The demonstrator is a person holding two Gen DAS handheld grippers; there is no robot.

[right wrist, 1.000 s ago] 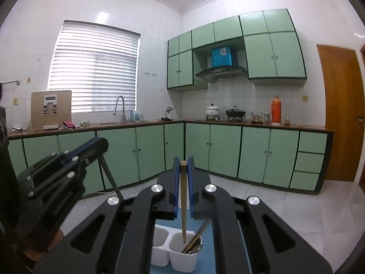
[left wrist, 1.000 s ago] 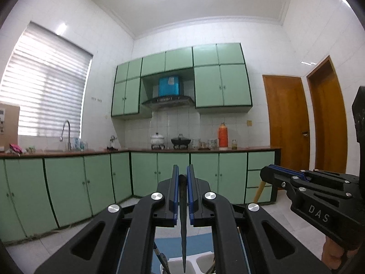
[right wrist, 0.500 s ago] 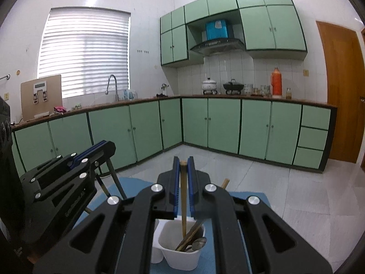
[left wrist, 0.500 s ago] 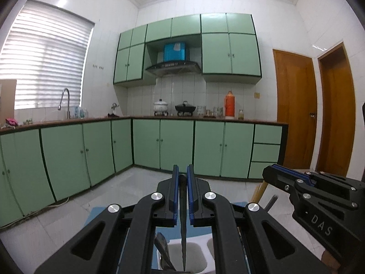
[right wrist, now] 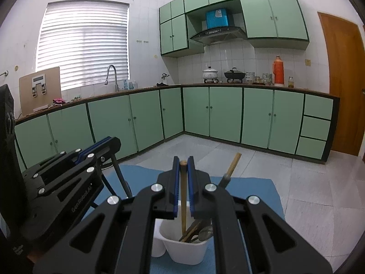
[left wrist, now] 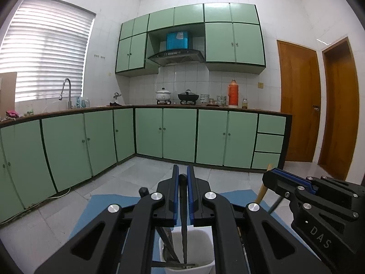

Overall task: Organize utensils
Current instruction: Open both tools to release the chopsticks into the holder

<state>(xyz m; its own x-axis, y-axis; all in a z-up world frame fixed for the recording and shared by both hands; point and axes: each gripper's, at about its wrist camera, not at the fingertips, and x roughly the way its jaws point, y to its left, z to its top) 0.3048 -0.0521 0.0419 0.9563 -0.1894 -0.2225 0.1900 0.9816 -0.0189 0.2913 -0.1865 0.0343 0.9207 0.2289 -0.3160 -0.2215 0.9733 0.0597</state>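
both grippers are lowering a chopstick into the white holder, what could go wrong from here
1. The wooden chopstick in the right gripper descends into a compartment crowded with utensils; it may jam.
2. The black chopstick in the left gripper could tip the light white holder.
3. The grippers work close together and might collide.

The white holder (right wrist: 182,248) stands on the blue mat (right wrist: 251,189), with a second compartment (right wrist: 158,239) joined on its left. The right compartment's opening is crowded by wooden and metal utensils (right wrist: 200,228) leaning to its right rim, and by the wooden stick (right wrist: 183,196) gripped upright in the right claw (right wrist: 183,169). The left compartment (left wrist: 196,246) is partly taken by the dark utensil (left wrist: 183,217) gripped in the left claw (left wrist: 181,180) and by a flat dark piece (left wrist: 167,242) slanting along its left wall. The two claws are crowded close side by side. Open mat is left at the far edge and right side; bare tiled floor (right wrist: 308,182) lies beyond.
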